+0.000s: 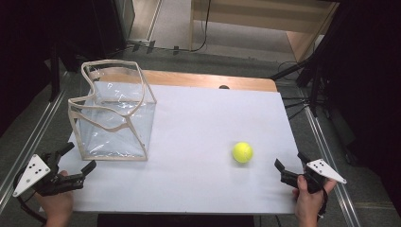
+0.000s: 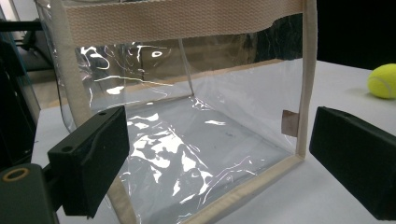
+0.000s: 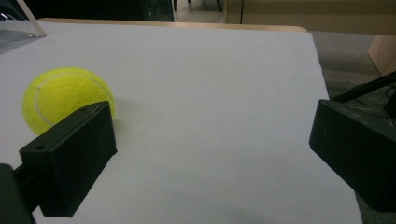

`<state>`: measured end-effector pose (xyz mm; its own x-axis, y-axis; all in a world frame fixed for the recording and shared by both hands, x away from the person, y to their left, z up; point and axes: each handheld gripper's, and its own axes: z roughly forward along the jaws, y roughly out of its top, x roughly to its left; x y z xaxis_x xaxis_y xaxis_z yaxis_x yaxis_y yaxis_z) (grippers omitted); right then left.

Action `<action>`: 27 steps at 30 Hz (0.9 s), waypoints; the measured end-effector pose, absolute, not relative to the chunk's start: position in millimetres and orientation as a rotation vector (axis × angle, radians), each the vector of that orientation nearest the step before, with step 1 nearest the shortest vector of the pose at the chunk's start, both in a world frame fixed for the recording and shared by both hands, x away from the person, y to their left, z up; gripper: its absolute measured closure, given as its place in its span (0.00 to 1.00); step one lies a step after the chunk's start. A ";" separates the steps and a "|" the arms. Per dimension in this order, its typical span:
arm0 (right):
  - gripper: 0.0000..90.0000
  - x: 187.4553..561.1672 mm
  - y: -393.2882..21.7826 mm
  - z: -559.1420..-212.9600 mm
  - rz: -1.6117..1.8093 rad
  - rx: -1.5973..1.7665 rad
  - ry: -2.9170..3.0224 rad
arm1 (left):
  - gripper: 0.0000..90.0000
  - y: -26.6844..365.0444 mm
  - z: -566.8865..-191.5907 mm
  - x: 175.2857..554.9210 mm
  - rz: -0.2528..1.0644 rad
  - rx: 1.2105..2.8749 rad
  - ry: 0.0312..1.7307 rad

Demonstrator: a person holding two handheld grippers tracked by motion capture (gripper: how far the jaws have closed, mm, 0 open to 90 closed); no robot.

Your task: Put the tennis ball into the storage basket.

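Tennis ball (image 1: 242, 152) sits on the white table (image 1: 198, 123), right-of-centre toward the near side, loose, nothing touching it. Right gripper (image 1: 288, 168) is just beside it on the near-right, jaws spread wide, empty; in the right gripper view the ball (image 3: 65, 100) lies left of the jaw line, behind the left jaw, not between the jaws. Clear plastic bag (image 1: 113, 111) with beige webbing trim stands upright at the table's left, mouth open upward, nothing inside it as far as visible. Left gripper (image 1: 78, 158) hovers near the bag's near bottom corner, jaws wide apart, holding nothing; the left gripper view looks at the bag (image 2: 187, 116) close up, ball (image 2: 383, 80) far off at right. Progress, as I judge it: likely ball-into-bag, nothing done yet, ball not grasped, bag not held. Left to do: swing right jaws onto the ball, close, lift, carry left, drop in over the rim. Room: bare tabletop between ball and bag, no obstacles. Ball is near the table's right and near edges, could roll off if nudged. Bag rim is floppy and sagging, may need steadying.
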<state>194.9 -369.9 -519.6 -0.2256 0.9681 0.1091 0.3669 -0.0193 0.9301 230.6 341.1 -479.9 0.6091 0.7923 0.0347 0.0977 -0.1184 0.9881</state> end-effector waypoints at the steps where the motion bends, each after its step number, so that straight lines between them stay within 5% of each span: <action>1: 0.00 194.1 -369.8 -518.8 1.242 1.414 1.645 | 0.06 341.3 -479.7 230.8 0.703 1.606 0.761; 10: 0.07 196.5 -366.5 -514.4 1.256 1.448 1.693 | 0.06 340.5 -479.9 230.7 0.705 1.608 0.758; 27: 0.00 210.7 -341.0 -485.9 1.169 1.362 1.907 | 0.06 339.2 -480.4 230.5 0.704 1.612 0.760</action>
